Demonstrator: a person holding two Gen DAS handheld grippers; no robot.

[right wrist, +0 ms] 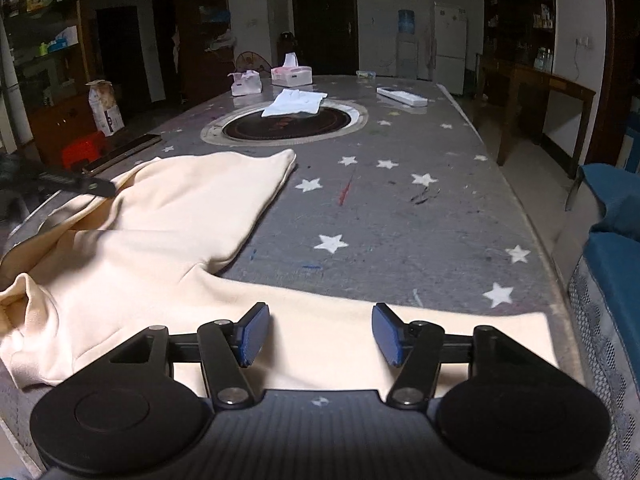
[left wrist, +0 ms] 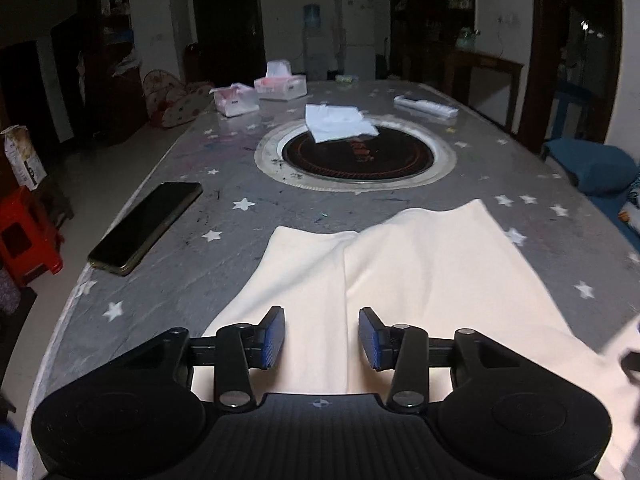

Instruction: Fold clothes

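- left wrist view: the left gripper (left wrist: 321, 338) hangs over a cream garment (left wrist: 400, 272) with its blue pads (left wrist: 273, 338) set apart; the cloth shows flat in the gap and neither pad presses on it.
- left wrist view: the garment lies spread on the near end of a grey star-printed table (left wrist: 224, 216), a raised crease running up its middle; a dark phone (left wrist: 146, 228) lies apart on the left.
- left wrist view: farther off, a folded white cloth (left wrist: 340, 122) overlaps the rim of a round black inset (left wrist: 358, 156).
- right wrist view: the right gripper (right wrist: 320, 334) stands with jaws wide over a flat band of the same cream garment (right wrist: 160, 240), nothing clamped.
- right wrist view: the garment's bulk lies to the left, one fold reaching toward mid-table; its near-left edge is bunched. the left gripper's dark tip (right wrist: 80, 184) shows at the garment's far-left edge.
- right wrist view: two tissue boxes (right wrist: 291, 75) stand at the far end.
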